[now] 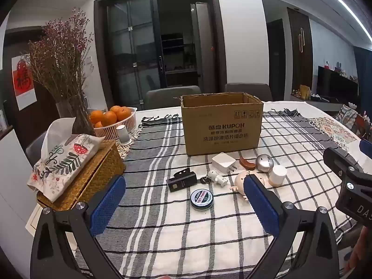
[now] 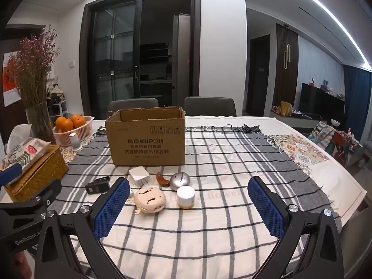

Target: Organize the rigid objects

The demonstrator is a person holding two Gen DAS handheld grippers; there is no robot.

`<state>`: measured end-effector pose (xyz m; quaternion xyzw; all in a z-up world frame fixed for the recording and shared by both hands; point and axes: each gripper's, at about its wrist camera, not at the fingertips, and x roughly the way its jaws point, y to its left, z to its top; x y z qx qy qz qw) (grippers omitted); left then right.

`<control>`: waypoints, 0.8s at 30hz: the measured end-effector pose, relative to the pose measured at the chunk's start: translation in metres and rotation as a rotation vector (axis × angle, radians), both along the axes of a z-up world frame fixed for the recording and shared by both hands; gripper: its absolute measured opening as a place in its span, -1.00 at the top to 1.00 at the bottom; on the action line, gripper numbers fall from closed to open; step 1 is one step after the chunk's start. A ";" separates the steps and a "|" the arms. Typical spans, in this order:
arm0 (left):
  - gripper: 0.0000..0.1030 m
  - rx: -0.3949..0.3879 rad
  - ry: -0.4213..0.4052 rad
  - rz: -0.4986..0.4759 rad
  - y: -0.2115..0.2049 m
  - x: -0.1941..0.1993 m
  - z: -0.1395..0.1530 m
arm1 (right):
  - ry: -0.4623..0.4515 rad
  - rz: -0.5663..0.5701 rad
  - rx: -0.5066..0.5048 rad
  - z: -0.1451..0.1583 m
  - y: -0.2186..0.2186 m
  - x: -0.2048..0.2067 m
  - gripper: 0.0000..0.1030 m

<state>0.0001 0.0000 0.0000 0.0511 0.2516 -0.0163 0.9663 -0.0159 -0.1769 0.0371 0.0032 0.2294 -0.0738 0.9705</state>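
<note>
An open cardboard box [image 1: 222,125] [image 2: 147,139] stands on the checked tablecloth. In front of it lie small objects: a white plug adapter [image 1: 223,162] [image 2: 139,174], a brown curved piece [image 1: 247,162] [image 2: 162,179], a silver ball [image 1: 264,162] [image 2: 179,181], a white cylinder [image 1: 277,175] [image 2: 185,196], a beige round toy [image 1: 241,182] [image 2: 150,199], a small white figure [image 1: 216,177], a black device [image 1: 181,181] [image 2: 97,184] and a green round tin [image 1: 201,199]. My left gripper [image 1: 184,203] is open and empty above the tin. My right gripper [image 2: 188,205] is open and empty near the cylinder.
A woven tissue box [image 1: 76,174] [image 2: 34,169], a vase of dried flowers [image 1: 60,69] and a basket of oranges [image 1: 114,121] [image 2: 73,129] stand at the left. Two chairs [image 2: 210,105] stand behind the table. The table edge [image 2: 344,181] runs along the right.
</note>
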 end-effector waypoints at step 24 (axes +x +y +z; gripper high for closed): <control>-1.00 -0.013 -0.019 -0.009 0.000 -0.002 0.004 | -0.002 0.016 0.027 -0.001 -0.001 0.001 -1.00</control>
